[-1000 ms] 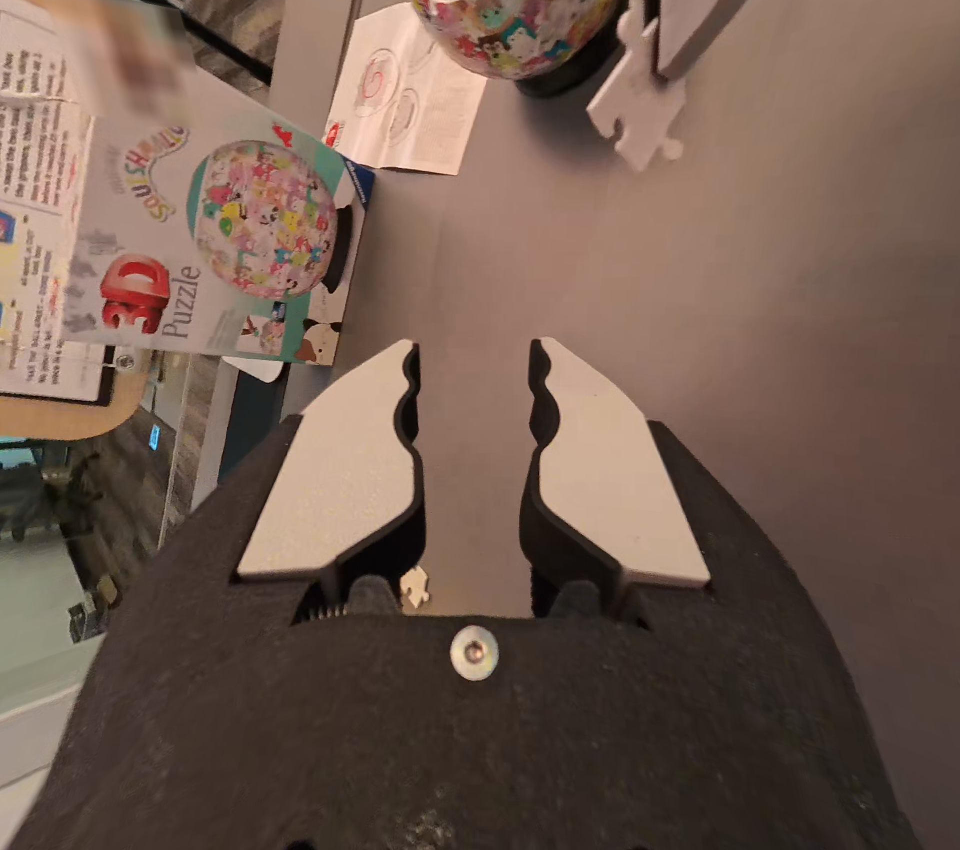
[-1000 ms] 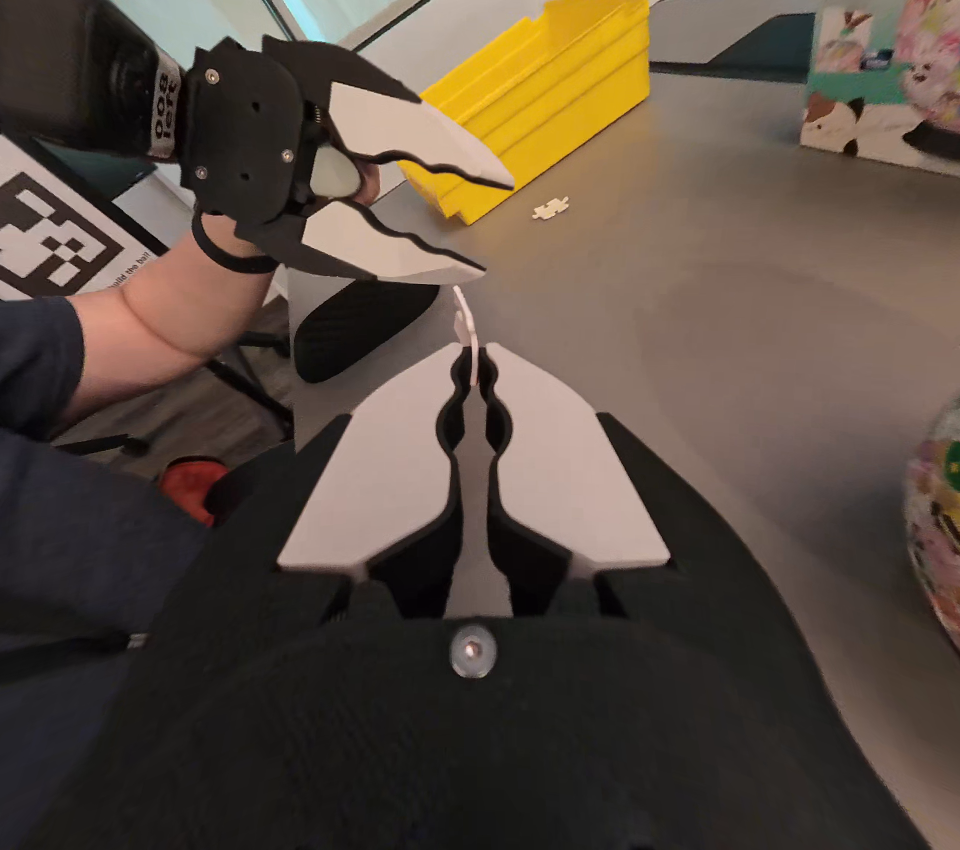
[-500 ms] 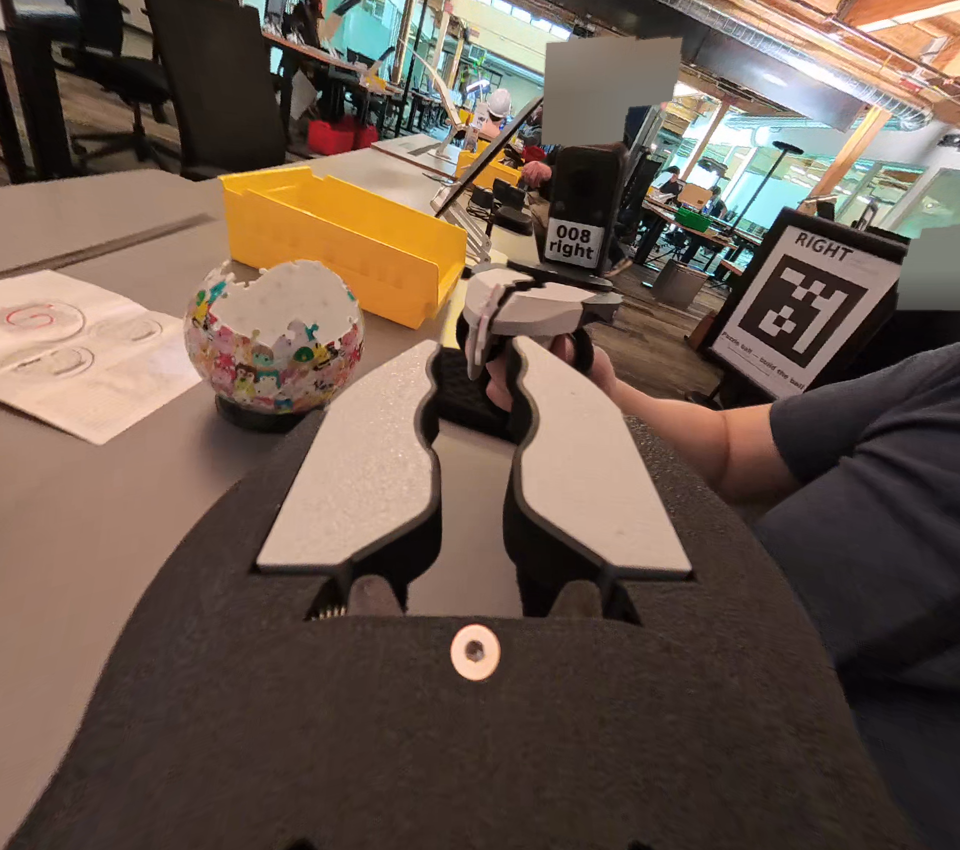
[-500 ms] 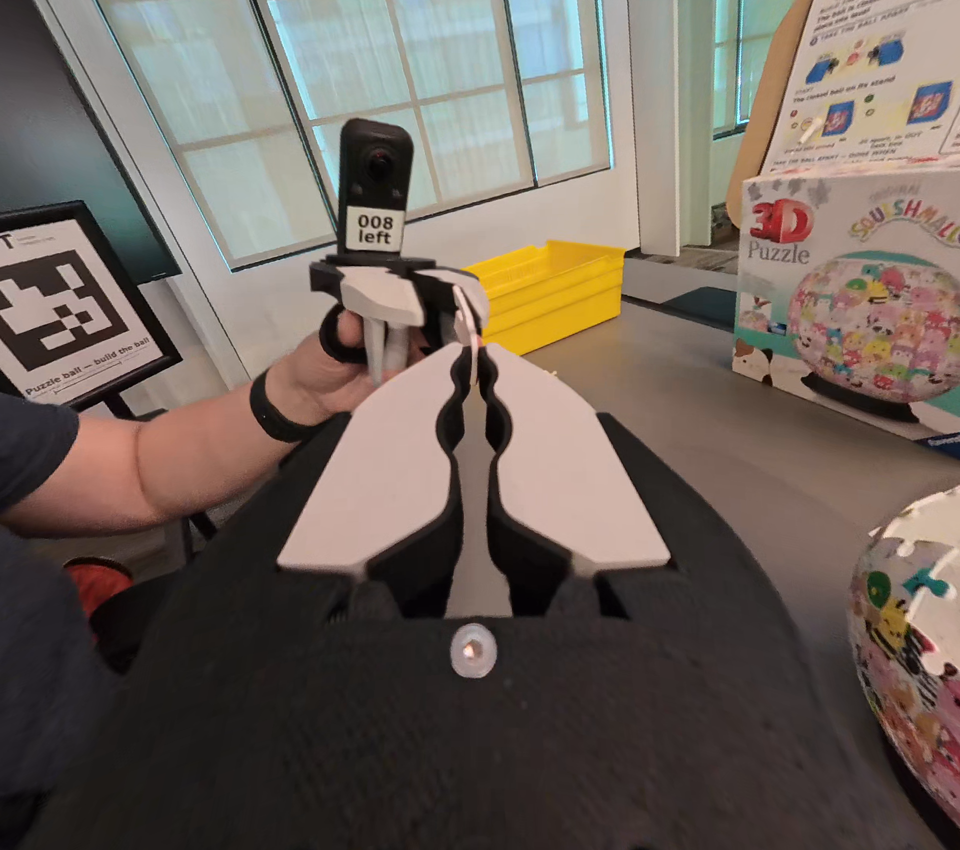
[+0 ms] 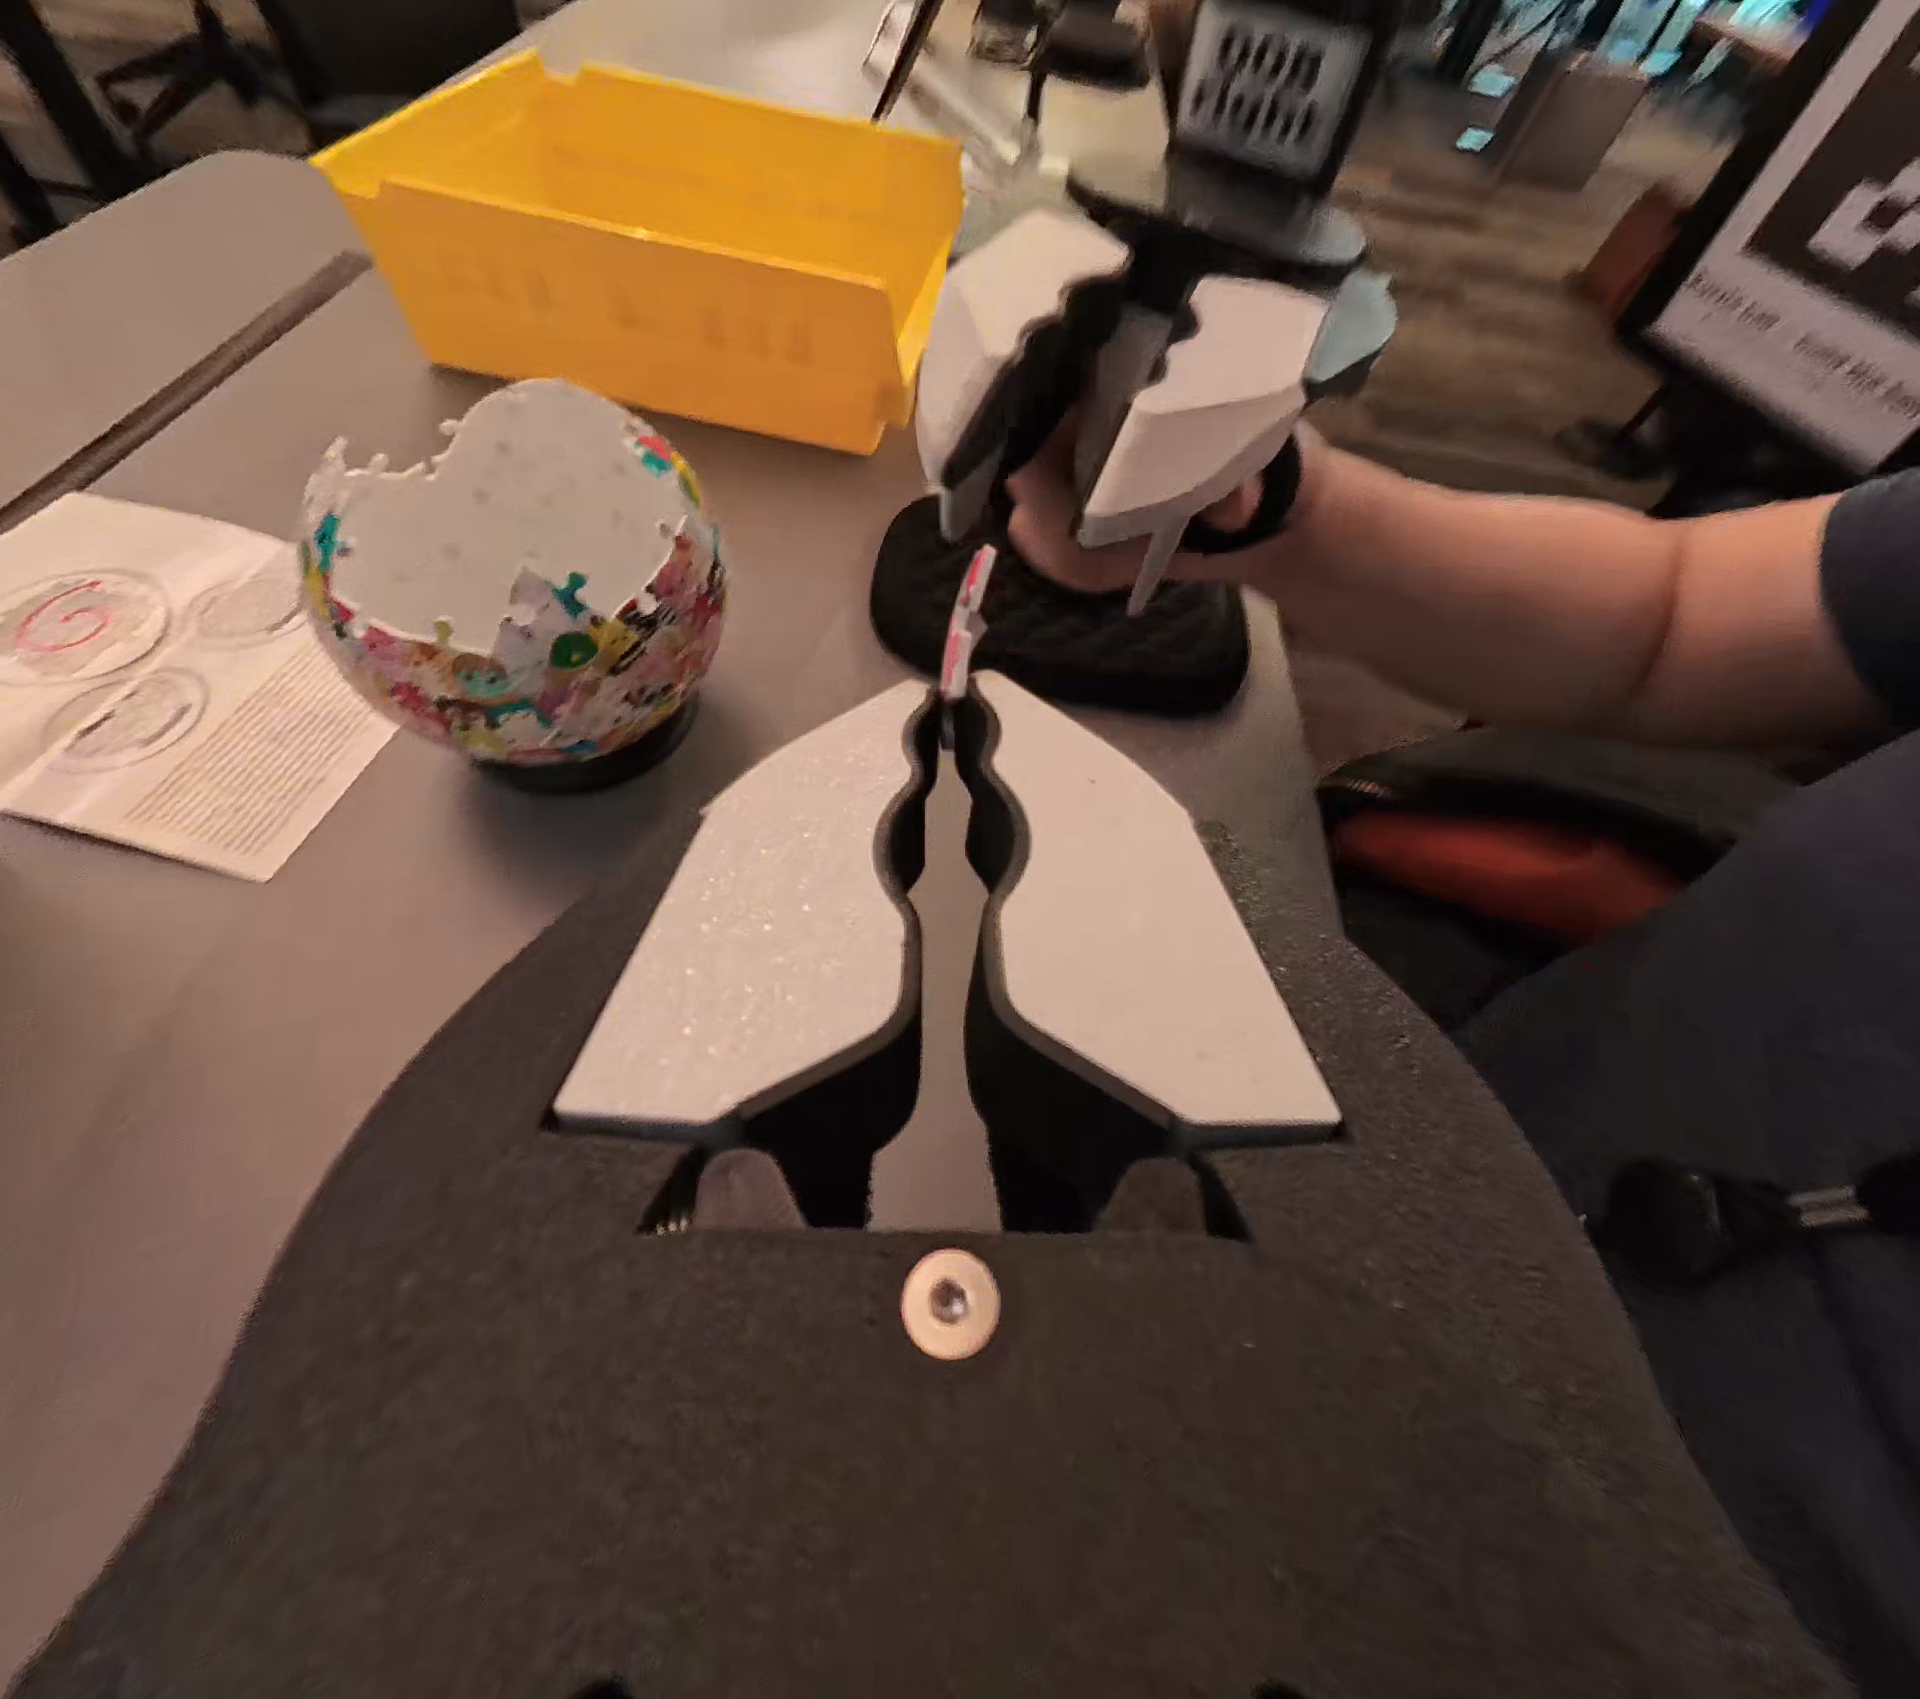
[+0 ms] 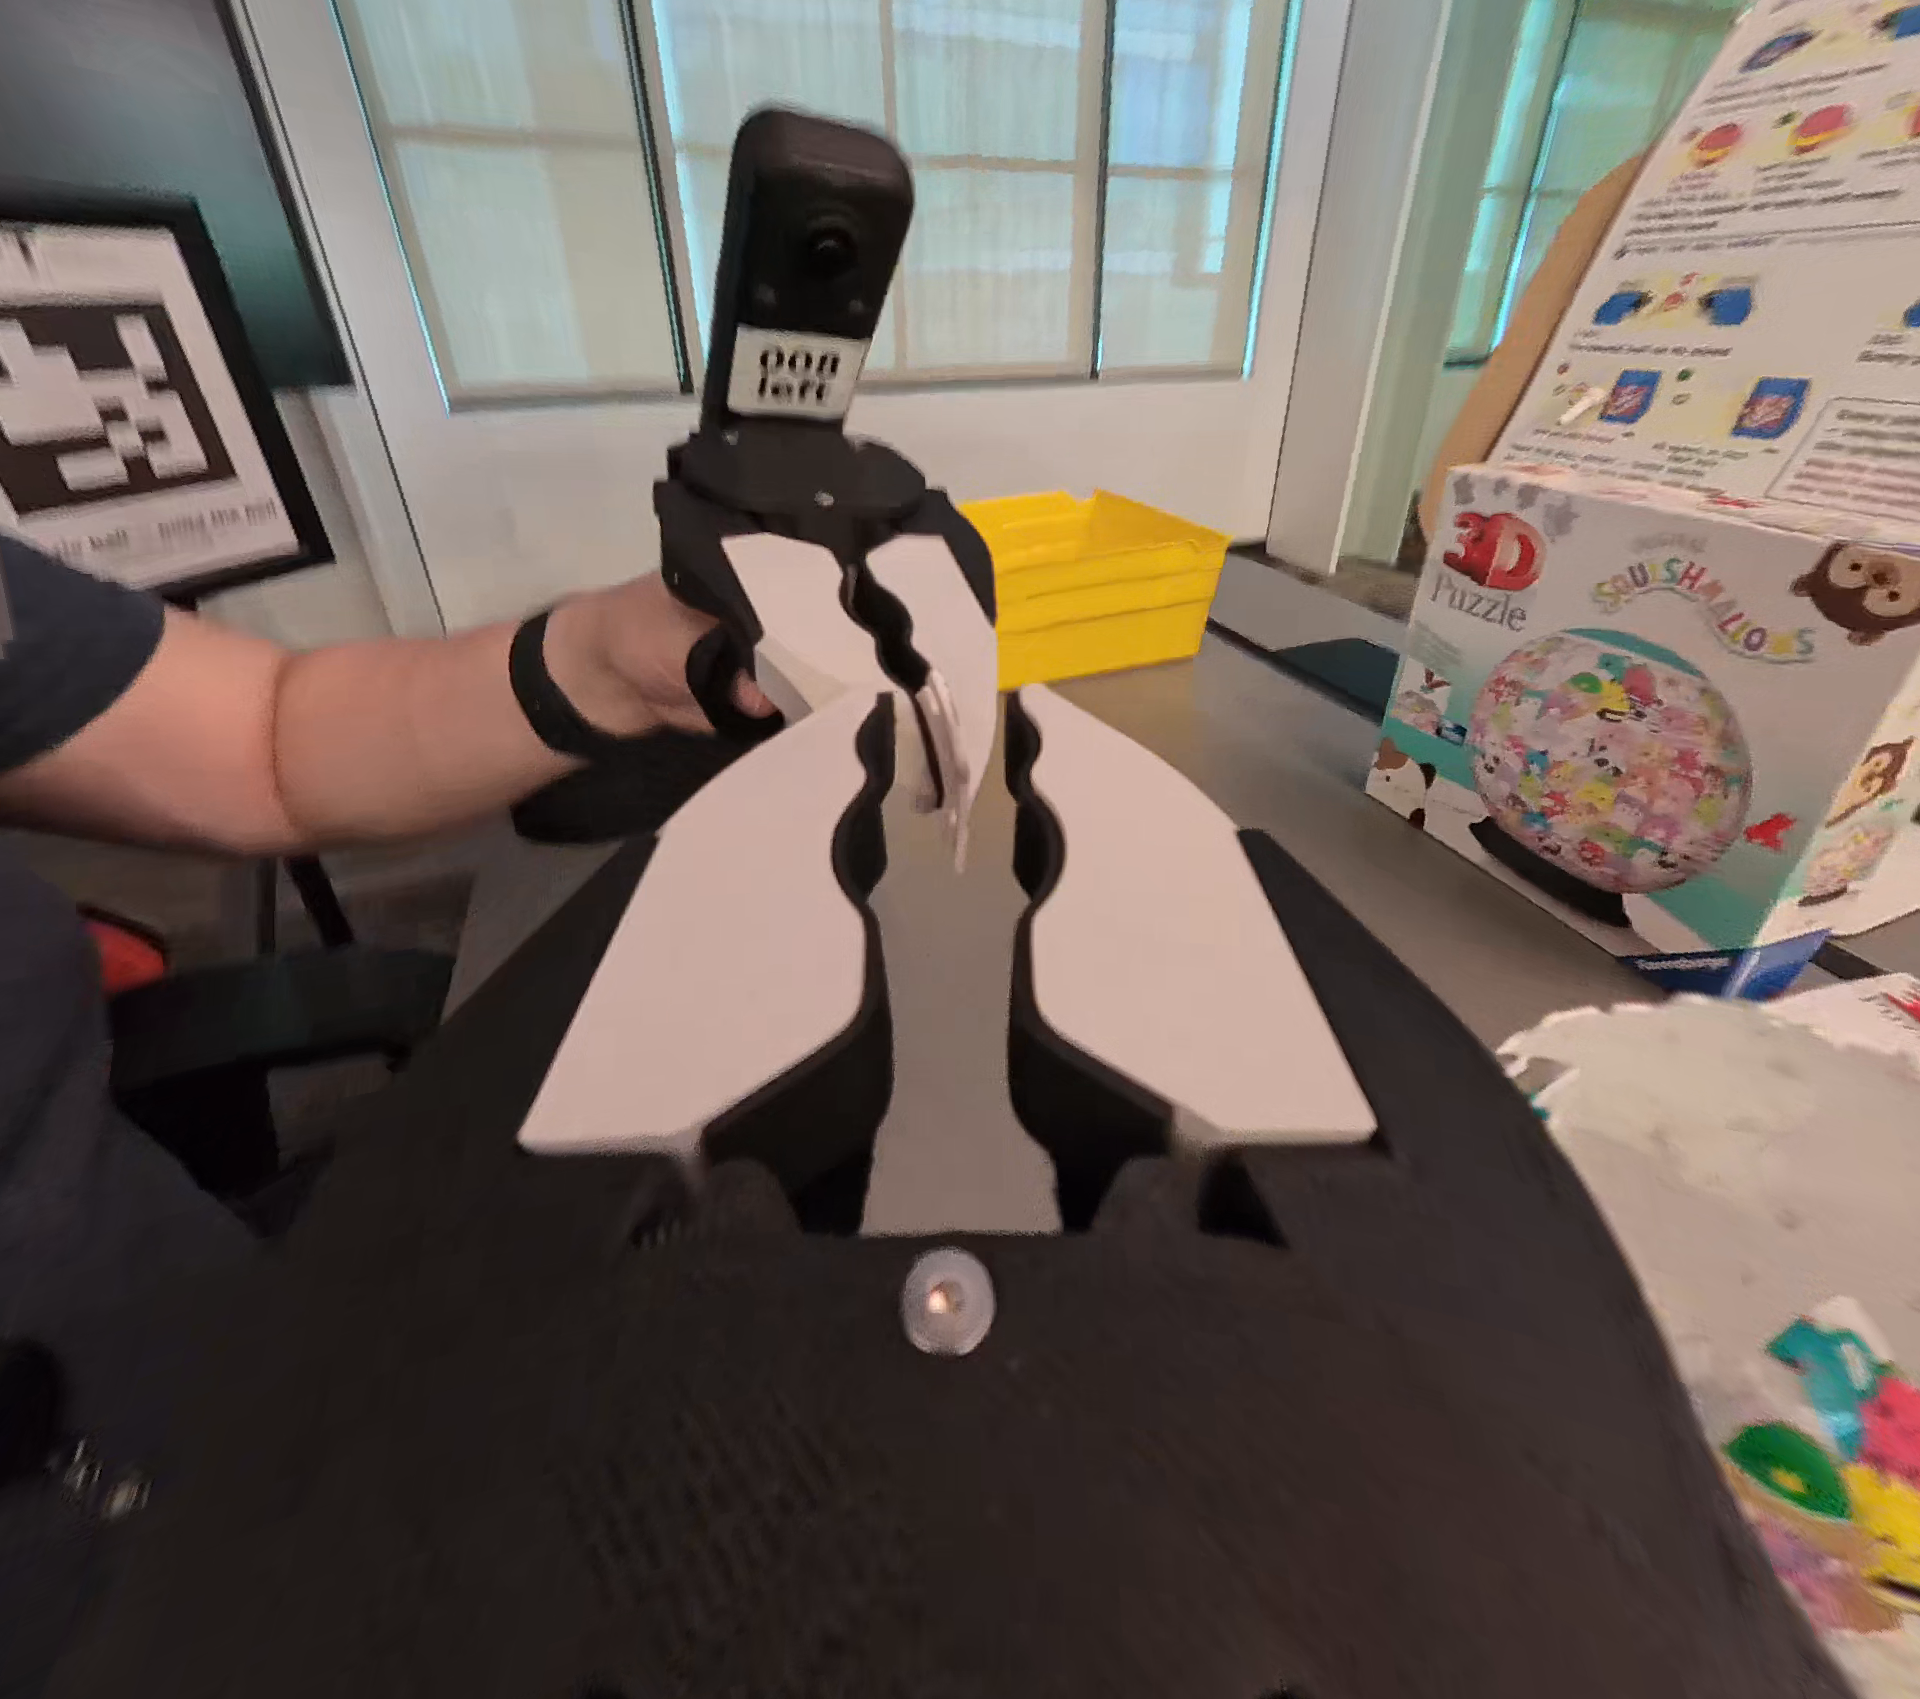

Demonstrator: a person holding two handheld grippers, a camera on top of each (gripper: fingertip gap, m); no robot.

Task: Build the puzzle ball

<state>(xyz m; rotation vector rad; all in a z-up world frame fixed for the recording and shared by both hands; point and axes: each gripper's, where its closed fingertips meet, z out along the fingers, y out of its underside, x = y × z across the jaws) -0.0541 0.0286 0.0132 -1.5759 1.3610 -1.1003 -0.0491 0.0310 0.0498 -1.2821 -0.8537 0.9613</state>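
Clutter on the tabletop (image 5: 260, 1026): half-built puzzle ball (image 5: 509, 600) on its black stand, yellow bin (image 5: 644, 267) behind it, leaflet (image 5: 156, 693) beside it, lettered puzzle box (image 6: 1621, 714) opposite. My left fingers (image 5: 790, 922) are now clenching the puzzle piece (image 5: 964, 621) at their tips; my right fingers (image 6: 727, 922), gripping it half a second ago, are standing released

Half-built colourful puzzle ball (image 5: 509, 579) on dark stand, loose piece (image 5: 964, 631) seemingly edge-on

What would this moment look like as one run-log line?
left hand-held gripper: shut on puzzle piece | right hand-held gripper: open | puzzle ball: unfinished, top open
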